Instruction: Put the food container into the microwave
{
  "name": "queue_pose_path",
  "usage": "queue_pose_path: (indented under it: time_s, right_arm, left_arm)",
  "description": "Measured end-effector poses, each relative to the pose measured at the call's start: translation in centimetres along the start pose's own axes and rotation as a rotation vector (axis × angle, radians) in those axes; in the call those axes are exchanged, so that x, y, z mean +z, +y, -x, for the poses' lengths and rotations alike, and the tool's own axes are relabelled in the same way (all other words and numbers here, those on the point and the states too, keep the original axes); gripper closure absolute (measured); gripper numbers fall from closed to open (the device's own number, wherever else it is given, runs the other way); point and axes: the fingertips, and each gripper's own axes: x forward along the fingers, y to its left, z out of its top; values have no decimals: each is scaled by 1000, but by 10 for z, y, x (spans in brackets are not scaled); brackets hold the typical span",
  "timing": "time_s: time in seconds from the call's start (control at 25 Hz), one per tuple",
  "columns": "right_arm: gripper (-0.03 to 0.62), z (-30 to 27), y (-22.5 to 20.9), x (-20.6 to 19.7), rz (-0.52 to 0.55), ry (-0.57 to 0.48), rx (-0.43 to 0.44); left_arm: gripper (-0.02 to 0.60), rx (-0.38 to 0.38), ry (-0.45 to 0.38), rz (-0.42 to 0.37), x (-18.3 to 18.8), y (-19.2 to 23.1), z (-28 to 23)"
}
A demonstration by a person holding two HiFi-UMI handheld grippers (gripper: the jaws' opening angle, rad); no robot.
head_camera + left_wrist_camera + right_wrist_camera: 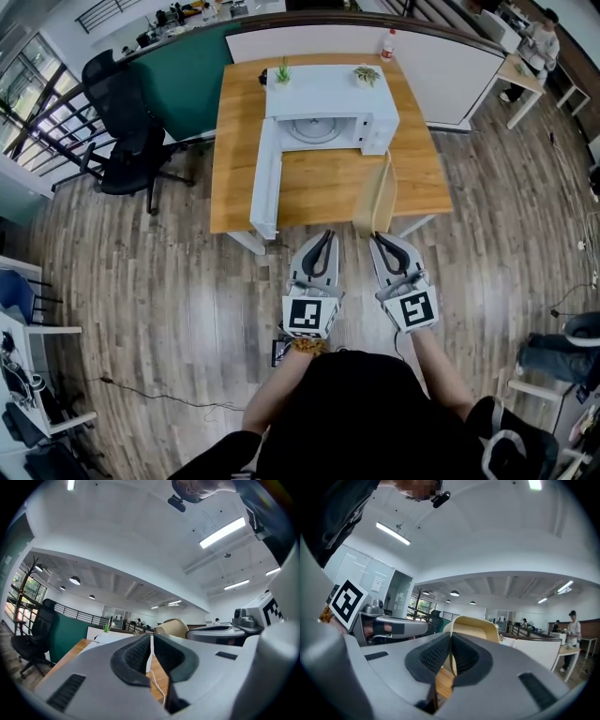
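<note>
Square marker (413,308) on right gripper (377,239)

Open-plan office — black wheeled swivel chairs (127,155), a low teal-and-white partition wall (183,80), a pale work desk (520,75) with apparently a seated person (542,37) — long ceiling strip lights (222,532), grey wood-plank flooring (169,281).

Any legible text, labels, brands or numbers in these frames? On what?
No readable words or numbers.
Left marker cube, right marker cube: square black-and-white patterns only.
Bottle label: too small to read.
Wall sheet: blurred.
Microwave: no brand visible.
</note>
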Motion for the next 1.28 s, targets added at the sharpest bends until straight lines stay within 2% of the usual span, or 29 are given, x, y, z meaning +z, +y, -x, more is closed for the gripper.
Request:
queue_pose_path:
  time_s: [0.16,0.32,0.52,0.68,0.88,1.04,1.28]
  right_arm:
    - [576,-24,2,0,2,4,7]
    - [576,-45,6,-4,48,21,19]
    - [576,-60,9,-2,70,19,20]
    - [576,-70,5,-6,95,28,33]
    - [576,-82,-7,-27,49,76,42]
    - [576,-92,-19,-34,115,94,78]
    - [576,-102,-45,-43,134,57,142]
  left_arm:
    - [543,6,-5,12,-3,22,-10]
    - [543,1,0,14,-6,40,-21]
    - [543,-20,1,4,-9,51,-34]
    - [543,-6,21,-2,-14,61,-43]
    - [543,8,67,-28,-22,65,-50]
    - [543,25,94,-42,-29,61,-63]
    - [543,78,128,-53,-41,52,-90]
